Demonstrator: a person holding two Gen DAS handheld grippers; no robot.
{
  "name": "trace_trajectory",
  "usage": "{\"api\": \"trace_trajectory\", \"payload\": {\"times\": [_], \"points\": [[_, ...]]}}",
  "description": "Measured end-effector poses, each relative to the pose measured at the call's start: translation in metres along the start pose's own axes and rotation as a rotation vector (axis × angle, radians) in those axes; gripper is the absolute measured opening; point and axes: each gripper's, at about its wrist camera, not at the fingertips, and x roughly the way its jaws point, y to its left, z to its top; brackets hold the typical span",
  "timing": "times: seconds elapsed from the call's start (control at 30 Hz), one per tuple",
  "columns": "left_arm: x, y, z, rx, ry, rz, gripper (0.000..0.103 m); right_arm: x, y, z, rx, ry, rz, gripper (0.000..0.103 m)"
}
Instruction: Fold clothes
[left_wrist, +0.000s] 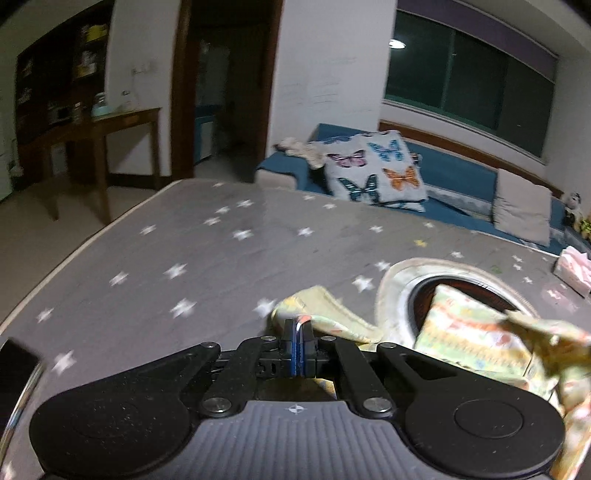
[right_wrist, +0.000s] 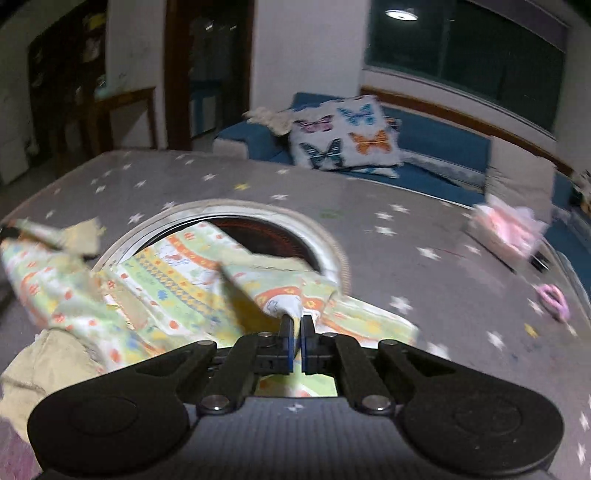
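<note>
A patterned yellow-green garment (right_wrist: 177, 280) with orange and blue prints lies over the round opening (right_wrist: 280, 229) in the grey star-print table cover. My right gripper (right_wrist: 297, 321) is shut on a fold of this garment and holds it up. In the left wrist view the same garment (left_wrist: 469, 336) lies to the right. My left gripper (left_wrist: 298, 326) is shut on its yellow edge (left_wrist: 325, 314). A beige cloth (right_wrist: 48, 362) lies at the lower left of the right wrist view.
The grey star-print table cover (left_wrist: 166, 258) spreads ahead. A pink tissue pack (right_wrist: 506, 229) and a pink hair tie (right_wrist: 554, 299) lie at the right. A blue sofa (left_wrist: 454, 173) with a butterfly cushion (left_wrist: 376, 170) stands behind. A wooden desk (left_wrist: 110, 125) stands far left.
</note>
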Motion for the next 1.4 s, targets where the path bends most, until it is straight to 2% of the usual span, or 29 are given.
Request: {"api": "trace_trajectory", "payload": {"times": [0.23, 0.3, 0.43, 0.47, 0.53, 0.57, 0.6, 0.67, 0.7, 0.73, 0.8, 0.93, 0.97, 1.07, 1.13, 1.2, 1.27, 1.33, 1.4], "points": [[-0.028, 0.019, -0.029, -0.016, 0.055, 0.026, 0.001, -0.056, -0.060, -0.039, 0.183, -0.045, -0.102, 0.003], [-0.033, 0.016, -0.036, 0.008, 0.075, 0.025, 0.001, -0.065, -0.074, -0.055, 0.231, -0.031, -0.124, 0.003], [-0.039, 0.010, -0.048, 0.066, 0.131, 0.016, 0.002, -0.069, -0.093, -0.084, 0.323, 0.053, -0.139, 0.004], [-0.040, 0.009, -0.050, 0.081, 0.145, 0.010, 0.002, -0.069, -0.094, -0.088, 0.319, 0.065, -0.147, 0.006], [-0.042, 0.008, -0.048, 0.098, 0.151, 0.003, 0.005, -0.069, -0.096, -0.095, 0.310, 0.089, -0.163, 0.015], [-0.044, 0.008, -0.047, 0.105, 0.153, 0.000, 0.005, -0.069, -0.097, -0.099, 0.305, 0.101, -0.171, 0.025], [-0.045, 0.007, -0.046, 0.113, 0.154, -0.003, 0.006, -0.070, -0.097, -0.101, 0.295, 0.108, -0.180, 0.028], [-0.049, 0.006, -0.041, 0.132, 0.142, -0.009, 0.011, -0.072, -0.094, -0.096, 0.253, 0.089, -0.200, 0.032], [-0.051, 0.005, -0.039, 0.141, 0.131, -0.011, 0.020, -0.073, -0.091, -0.093, 0.234, 0.077, -0.205, 0.036], [-0.054, 0.004, -0.037, 0.150, 0.116, -0.010, 0.034, -0.073, -0.087, -0.089, 0.216, 0.067, -0.201, 0.039], [-0.058, 0.000, -0.032, 0.163, 0.087, -0.011, 0.043, -0.070, -0.080, -0.082, 0.175, 0.054, -0.185, 0.050], [-0.059, -0.007, -0.021, 0.173, 0.050, -0.033, 0.052, -0.049, -0.063, -0.068, 0.073, 0.048, -0.148, 0.056], [-0.056, -0.010, -0.019, 0.175, 0.048, -0.036, 0.052, -0.041, -0.058, -0.066, 0.050, 0.056, -0.145, 0.059], [-0.045, -0.019, -0.012, 0.174, 0.047, -0.050, 0.054, -0.016, -0.050, -0.061, -0.001, 0.096, -0.138, 0.060], [-0.036, -0.025, -0.009, 0.173, 0.050, -0.059, 0.057, -0.007, -0.045, -0.061, -0.035, 0.107, -0.143, 0.062], [-0.026, -0.031, -0.006, 0.173, 0.055, -0.070, 0.059, -0.005, -0.044, -0.062, -0.066, 0.100, -0.174, 0.070], [-0.016, -0.039, -0.003, 0.174, 0.064, -0.081, 0.066, -0.007, -0.048, -0.062, -0.060, 0.092, -0.209, 0.071], [-0.007, -0.048, -0.002, 0.178, 0.070, -0.093, 0.071, -0.014, -0.054, -0.062, -0.027, 0.083, -0.194, 0.071], [0.002, -0.058, -0.001, 0.184, 0.071, -0.102, 0.079, -0.016, -0.056, -0.063, -0.032, 0.081, -0.210, 0.077]]}}
